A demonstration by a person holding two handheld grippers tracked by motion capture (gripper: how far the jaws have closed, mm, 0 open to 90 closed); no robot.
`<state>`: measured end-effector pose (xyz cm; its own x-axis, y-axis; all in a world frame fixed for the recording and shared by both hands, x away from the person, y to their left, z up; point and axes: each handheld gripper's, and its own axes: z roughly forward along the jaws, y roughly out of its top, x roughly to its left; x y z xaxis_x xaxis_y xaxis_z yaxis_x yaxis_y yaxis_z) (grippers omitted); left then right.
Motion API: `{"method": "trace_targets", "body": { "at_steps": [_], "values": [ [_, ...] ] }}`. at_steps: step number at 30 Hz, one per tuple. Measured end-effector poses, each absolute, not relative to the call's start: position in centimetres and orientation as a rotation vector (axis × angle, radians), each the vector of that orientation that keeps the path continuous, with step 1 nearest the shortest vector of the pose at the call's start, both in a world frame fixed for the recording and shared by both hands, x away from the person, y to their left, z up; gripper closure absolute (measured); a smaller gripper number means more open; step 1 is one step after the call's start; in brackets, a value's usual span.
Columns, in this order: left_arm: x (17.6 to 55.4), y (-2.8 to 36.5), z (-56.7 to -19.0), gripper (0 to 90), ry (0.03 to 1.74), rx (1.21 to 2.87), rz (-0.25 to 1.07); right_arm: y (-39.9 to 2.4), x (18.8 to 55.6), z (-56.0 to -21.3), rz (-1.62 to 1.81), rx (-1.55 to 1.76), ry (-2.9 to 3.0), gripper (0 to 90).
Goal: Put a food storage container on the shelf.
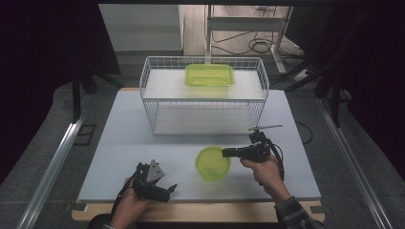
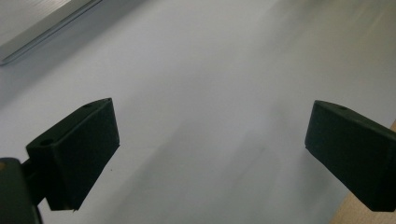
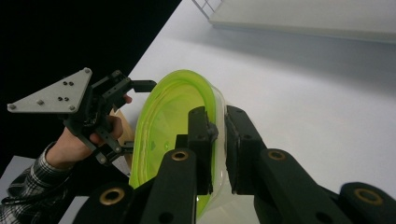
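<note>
— One round translucent lime-green plastic bowl (image 1: 213, 163), lower centre of frame, pinched at its rim by right gripper (image 1: 224, 153).
— And left gripper (image 1: 173, 187)? Lower left, spread wide, holding nothing.

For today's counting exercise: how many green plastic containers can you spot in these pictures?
2. A rectangular green container sits on the wire rack's top shelf; a round green bowl is clamped at its rim by the right gripper above the table.
</note>
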<state>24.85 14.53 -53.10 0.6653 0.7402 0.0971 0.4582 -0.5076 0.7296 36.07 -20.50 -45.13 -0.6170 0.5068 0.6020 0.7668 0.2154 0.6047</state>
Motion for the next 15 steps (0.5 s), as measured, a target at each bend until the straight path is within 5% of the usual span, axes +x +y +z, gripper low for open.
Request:
{"method": "trace_targets", "body": {
  "at_steps": [15],
  "values": [
    [24.9,15.1,-52.7,2.8,0.934,2.116,0.495,-20.4,36.6,-43.4,-1.393,-1.203,-2.206,81.3]
  ]
}}
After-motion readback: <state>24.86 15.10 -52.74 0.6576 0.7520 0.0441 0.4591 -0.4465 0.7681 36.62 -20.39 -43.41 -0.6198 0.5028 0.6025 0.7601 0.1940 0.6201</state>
